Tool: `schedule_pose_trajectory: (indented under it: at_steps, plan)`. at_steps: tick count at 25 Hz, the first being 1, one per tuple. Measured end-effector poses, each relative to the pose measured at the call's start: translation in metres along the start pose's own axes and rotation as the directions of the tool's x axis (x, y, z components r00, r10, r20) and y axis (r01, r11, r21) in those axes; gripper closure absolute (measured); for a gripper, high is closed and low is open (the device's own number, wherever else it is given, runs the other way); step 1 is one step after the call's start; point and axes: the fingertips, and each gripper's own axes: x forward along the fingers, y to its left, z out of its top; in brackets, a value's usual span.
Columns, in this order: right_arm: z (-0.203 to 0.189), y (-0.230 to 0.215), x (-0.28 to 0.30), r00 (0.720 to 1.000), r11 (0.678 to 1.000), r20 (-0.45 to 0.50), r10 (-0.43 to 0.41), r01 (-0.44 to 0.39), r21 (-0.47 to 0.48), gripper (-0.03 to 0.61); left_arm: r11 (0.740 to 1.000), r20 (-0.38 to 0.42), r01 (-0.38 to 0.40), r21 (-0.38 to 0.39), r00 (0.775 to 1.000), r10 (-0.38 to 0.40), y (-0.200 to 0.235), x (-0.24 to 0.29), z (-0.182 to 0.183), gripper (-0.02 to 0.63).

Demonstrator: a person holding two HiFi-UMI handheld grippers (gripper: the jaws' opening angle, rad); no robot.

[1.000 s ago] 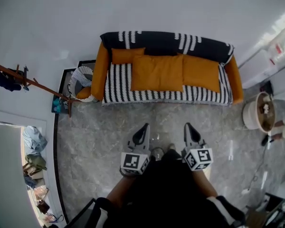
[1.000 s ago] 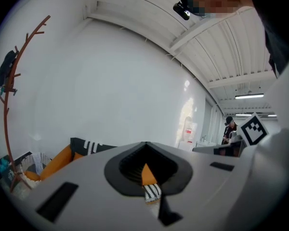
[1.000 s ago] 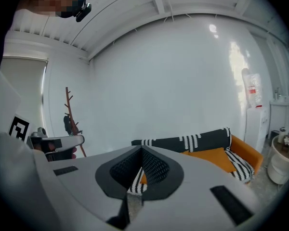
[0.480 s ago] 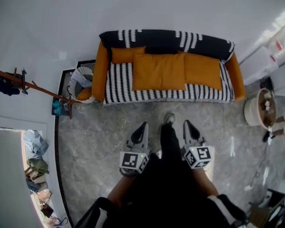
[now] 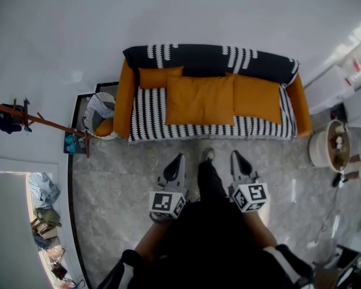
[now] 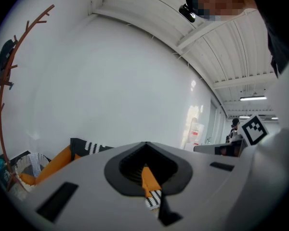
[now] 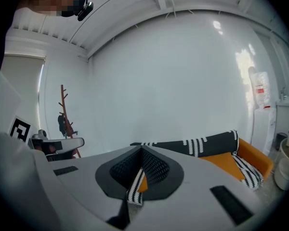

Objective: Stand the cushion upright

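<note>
The left tongs and right tongs are closed tight and empty, likely because the flat orange cushion on the sofa, upper middle, is well apart from them.

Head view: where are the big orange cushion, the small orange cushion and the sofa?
big orange cushion point(image 5: 200, 99), head view, its middle.
small orange cushion point(image 5: 160, 77), head view, its middle.
sofa point(image 5: 198, 56), head view, its black backrest.
</note>
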Motion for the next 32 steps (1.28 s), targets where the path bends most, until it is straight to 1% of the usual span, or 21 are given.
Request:
schedule_pose_trajectory:
  at_steps: [4,11,21,25,32]
  plan:
    - [0.013,-0.023,0.033,1.000,1.000,-0.014,0.009,-0.009,-0.002,0.583,1.000,-0.012,-0.014,-0.014,1.000,0.014,0.009,0.040,0.009,0.617]
    - [0.034,-0.074,0.101,0.999,0.999,-0.025,0.023,-0.022,0.023,0.583,0.999,-0.034,-0.043,-0.018,0.999,0.043,0.024,0.120,0.020,0.617]
    - [0.060,-0.148,0.189,0.991,0.996,-0.097,0.088,-0.086,0.023,0.583,0.990,-0.053,-0.141,-0.014,0.989,0.140,0.044,0.237,0.037,0.617]
    - [0.071,-0.172,0.216,0.991,0.994,-0.079,0.107,-0.105,0.026,0.583,0.986,-0.053,-0.169,0.004,0.984,0.169,0.051,0.268,0.041,0.617]
    - [0.084,-0.187,0.248,0.991,0.993,-0.073,0.117,-0.116,0.018,0.583,0.981,-0.082,-0.190,0.033,0.978,0.192,0.064,0.295,0.039,0.617]
